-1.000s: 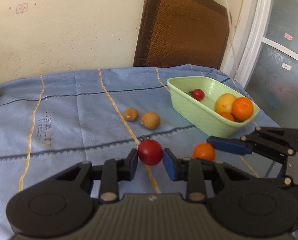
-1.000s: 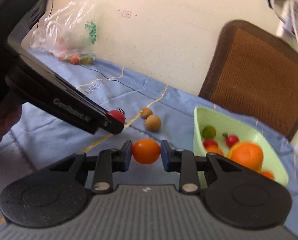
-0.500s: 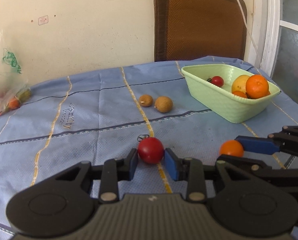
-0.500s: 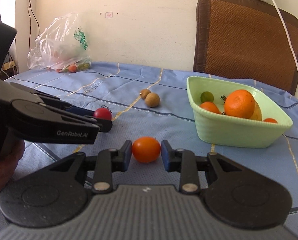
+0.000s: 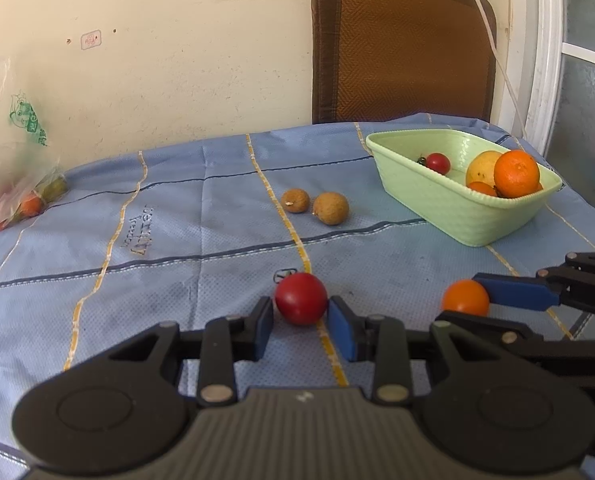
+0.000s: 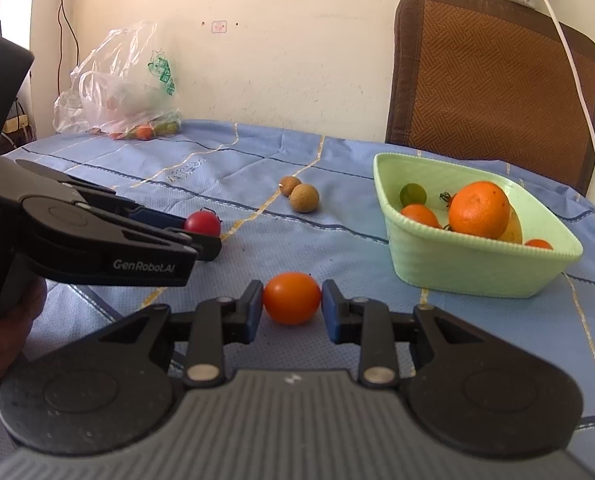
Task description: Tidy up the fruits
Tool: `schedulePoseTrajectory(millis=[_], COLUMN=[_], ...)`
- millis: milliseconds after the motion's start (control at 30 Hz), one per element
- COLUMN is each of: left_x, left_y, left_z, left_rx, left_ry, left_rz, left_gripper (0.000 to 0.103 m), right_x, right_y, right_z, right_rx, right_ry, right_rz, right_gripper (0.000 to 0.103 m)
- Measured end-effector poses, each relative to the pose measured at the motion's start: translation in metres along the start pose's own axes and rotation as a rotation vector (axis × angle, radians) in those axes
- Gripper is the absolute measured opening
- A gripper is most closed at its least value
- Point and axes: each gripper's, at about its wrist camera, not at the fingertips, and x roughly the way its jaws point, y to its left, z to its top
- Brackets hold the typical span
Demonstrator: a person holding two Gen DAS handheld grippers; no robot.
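My left gripper is shut on a red tomato, low over the blue tablecloth; the gripper also shows in the right wrist view with the red tomato. My right gripper is shut on an orange tomato, which also shows in the left wrist view. A light green basket at the right holds an orange, a yellow fruit, a small red tomato and other small fruits. The green basket stands right of my right gripper.
Two brown longans lie on the cloth left of the basket. A clear plastic bag with small fruits sits at the far left by the wall. A brown chair back stands behind the table.
Both grippers have come down and levelled out near the cloth, each still holding its tomato. The basket and longans have not moved.
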Motion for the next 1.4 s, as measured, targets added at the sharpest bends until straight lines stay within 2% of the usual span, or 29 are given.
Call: schedulePoseTrajectory(millis=[667,767,1000,1400], left_x=[-0.0018,-0.0026,-0.0073,0.0024], left_y=[0.0029,0.0057,0.0038,0.0017], left_z=[-0.0004,-0.0006,-0.0013,0.0025], left_rx=[-0.011,-0.026,-0.015,-0.008], left_ry=[-0.003,-0.007,-0.038,-0.002], left_rz=[-0.011,-0.025,-0.042,-0.043], left_gripper=[0.034,0.034,0.034,0.033], right_x=[0.0038,0.0036,0.0036,0.0023], right_y=[0.0014,0.0007,-0.0019,-0.0016], right_z=[0.0009,0.0009,0.001,0.0011], right_rx=[-0.017,-0.014,0.0,0.011], right_ry=[0.031,0.033,0.035,0.037], right_rz=[-0.001,-0.005,0.006,0.015], right_gripper=[0.035,0.04,0.041,0.041])
